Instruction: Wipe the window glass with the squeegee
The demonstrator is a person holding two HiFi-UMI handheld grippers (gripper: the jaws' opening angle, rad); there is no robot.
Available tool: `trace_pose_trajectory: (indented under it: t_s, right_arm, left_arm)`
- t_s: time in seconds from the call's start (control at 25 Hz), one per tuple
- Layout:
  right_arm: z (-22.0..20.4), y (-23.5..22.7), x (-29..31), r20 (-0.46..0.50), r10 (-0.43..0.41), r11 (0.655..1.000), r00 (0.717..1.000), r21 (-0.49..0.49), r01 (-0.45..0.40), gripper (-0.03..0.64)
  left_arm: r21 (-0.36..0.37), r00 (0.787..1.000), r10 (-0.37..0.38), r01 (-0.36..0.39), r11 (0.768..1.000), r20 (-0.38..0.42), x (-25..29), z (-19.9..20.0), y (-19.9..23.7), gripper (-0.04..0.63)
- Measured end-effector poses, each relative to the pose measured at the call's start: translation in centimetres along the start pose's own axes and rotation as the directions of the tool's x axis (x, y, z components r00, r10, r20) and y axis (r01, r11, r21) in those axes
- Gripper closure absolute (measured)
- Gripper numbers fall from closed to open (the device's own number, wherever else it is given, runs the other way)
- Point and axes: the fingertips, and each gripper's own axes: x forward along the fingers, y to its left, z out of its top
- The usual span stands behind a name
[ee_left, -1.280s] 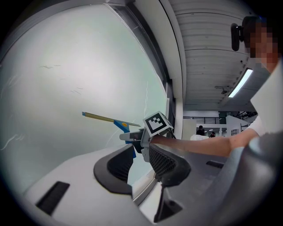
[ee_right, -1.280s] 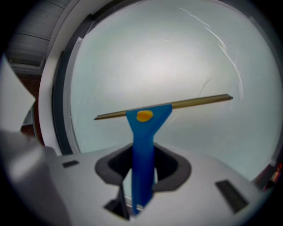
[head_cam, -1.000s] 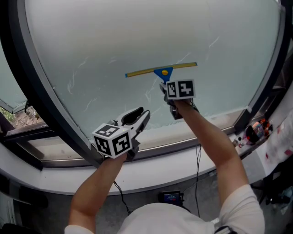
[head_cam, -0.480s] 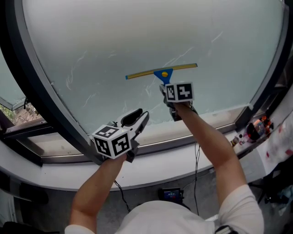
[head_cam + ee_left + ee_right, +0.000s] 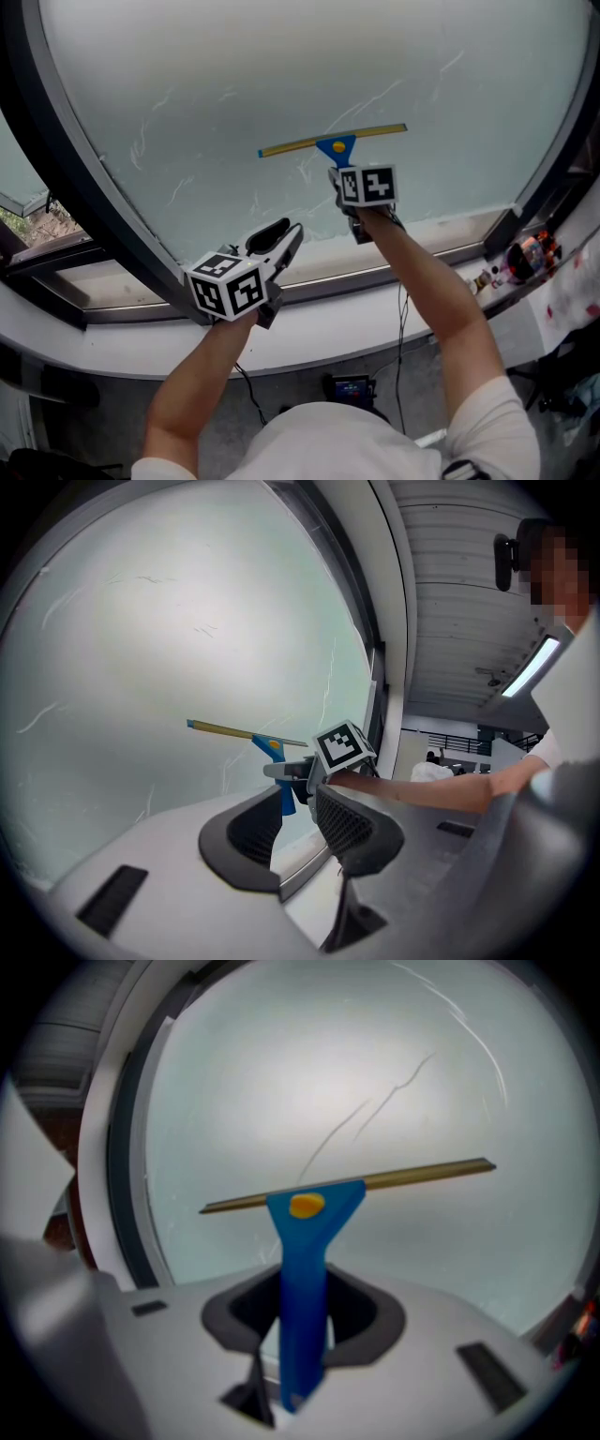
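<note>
Window glass [image 5: 281, 75]: pale, frosted-looking, thin streaks across the lower pane.
Dark frame [image 5: 94, 206]: runs down the left side and along the bottom edge.
Squeegee [image 5: 335, 145]: blade against the glass, lower middle of the pane, right end slightly higher. Blue handle clamped in right gripper [image 5: 305, 1314].
Left gripper [image 5: 293, 817]: jaws apart, empty, near the lower frame, left of the squeegee.

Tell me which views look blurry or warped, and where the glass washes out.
Head view: sharp, window frame bowed by the lens. Left gripper view: fisheye, dark corners, left gripper crisp. Right gripper view: softest, squeegee edges fuzzy, glass blown out white at centre.
</note>
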Motion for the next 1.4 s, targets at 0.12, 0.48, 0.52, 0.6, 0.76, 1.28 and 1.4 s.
trace_pose_trajectory:
  t_s: [0.12, 0.48, 0.52, 0.6, 0.76, 1.28, 1.4]
  right_arm:
    - [-0.6, -0.1, 0.2, -0.003, -0.001, 1.0, 1.0, 0.01, 0.001, 0.474]
    - [-3.4, -0.4, 1.1, -0.019, 0.004, 0.998, 1.0, 0.056, -0.003, 0.474]
    - [-3.7, -0.4, 1.2, -0.023, 0.005, 0.998, 1.0, 0.057, -0.004, 0.474]
    - [-4.4, -0.4, 1.5, -0.03, 0.006, 0.998, 1.0, 0.06, -0.005, 0.474]
    - [-5.8, -0.6, 2.0, -0.044, 0.006, 0.998, 0.999, 0.061, -0.004, 0.474]
    - [-10.5, -1.2, 3.5, -0.095, 0.009, 0.996, 0.995, 0.084, -0.001, 0.474]
    - [-12.0, -1.4, 3.9, -0.114, 0.01, 0.995, 0.993, 0.097, 0.001, 0.474]
  left_arm:
    - [-0.008, 1.0, 0.004, -0.004, 1.0, -0.006, 0.0, -0.6, 0.1, 0.459]
    - [-0.026, 1.0, 0.014, -0.015, 1.0, -0.028, -0.1, -2.1, 0.6, 0.46]
    - [-0.029, 0.999, 0.016, -0.017, 0.999, -0.031, -0.1, -2.3, 0.7, 0.459]
    - [-0.036, 0.999, 0.018, -0.02, 0.999, -0.038, 0.0, -2.7, 0.8, 0.459]
    - [-0.048, 0.998, 0.022, -0.024, 0.999, -0.054, 0.1, -3.6, 1.2, 0.459]
    - [-0.082, 0.994, 0.031, -0.039, 0.996, -0.107, 0.9, -6.7, 1.9, 0.459]
    - [-0.091, 0.992, 0.031, -0.042, 0.995, -0.122, 1.2, -7.6, 1.9, 0.459]
